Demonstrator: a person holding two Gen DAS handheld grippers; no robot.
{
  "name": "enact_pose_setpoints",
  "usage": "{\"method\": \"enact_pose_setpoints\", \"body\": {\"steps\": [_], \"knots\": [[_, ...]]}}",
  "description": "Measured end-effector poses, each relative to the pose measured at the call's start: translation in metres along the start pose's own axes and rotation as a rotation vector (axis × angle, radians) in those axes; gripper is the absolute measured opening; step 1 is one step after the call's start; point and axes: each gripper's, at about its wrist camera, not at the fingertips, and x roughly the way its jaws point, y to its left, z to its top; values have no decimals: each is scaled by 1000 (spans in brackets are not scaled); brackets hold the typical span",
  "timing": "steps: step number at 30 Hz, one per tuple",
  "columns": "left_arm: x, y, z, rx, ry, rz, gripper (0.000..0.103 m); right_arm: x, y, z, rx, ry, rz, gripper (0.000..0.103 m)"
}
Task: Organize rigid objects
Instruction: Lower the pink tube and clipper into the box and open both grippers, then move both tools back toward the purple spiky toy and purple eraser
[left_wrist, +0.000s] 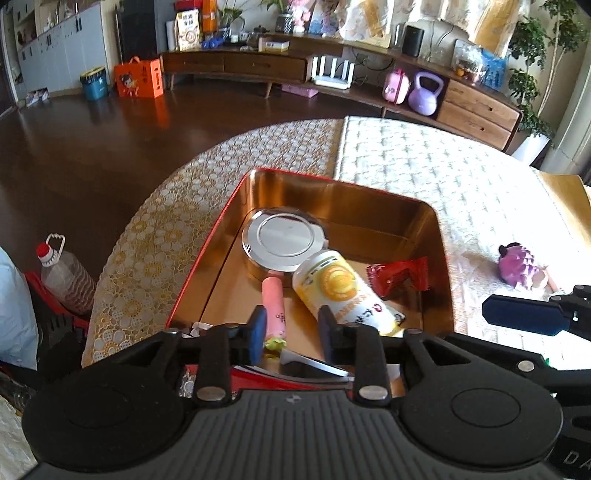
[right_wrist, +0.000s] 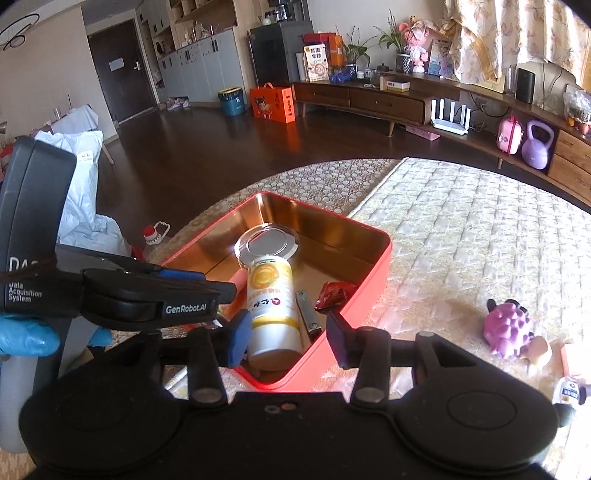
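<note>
A red tin box with a gold inside (left_wrist: 441, 236) (right_wrist: 373, 273) stands on the table. In it lie a round silver lid (left_wrist: 284, 236) (right_wrist: 266, 242), a yellow-and-white bottle (left_wrist: 343, 288) (right_wrist: 271, 306), a pink tube (left_wrist: 273, 306), a red candy wrapper (left_wrist: 399, 275) (right_wrist: 334, 295) and a metal nail clipper (right_wrist: 306, 314). My left gripper (left_wrist: 293, 330) is open and empty over the box's near end, straddling the pink tube. My right gripper (right_wrist: 286, 336) is open and empty, its fingers either side of the bottle's base and the box wall.
A purple toy figure (left_wrist: 517, 264) (right_wrist: 511, 328) lies on the quilted cloth right of the box. A small white bottle (right_wrist: 570, 391) lies at the right edge. An oil jug (left_wrist: 64, 275) stands on the floor at left.
</note>
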Motion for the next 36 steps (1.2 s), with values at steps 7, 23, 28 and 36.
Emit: {"method": "enact_pose_setpoints", "body": {"steps": [7,23,28,36], "knots": [[-27,-13,-6,35,-66,-2,59,-23,-4,-7,17,-31,0,53],[-63,-61,-27,98,-96,-87,61,-89,-36,-45,100,-130,-48,89],[-66,-78,-33,113,-92,-112,65,-103,-48,-57,105,-129,-101,99],[-67,-108,-41,144,-86,-147,68,-116,-77,-79,161,-76,-135,102]]}}
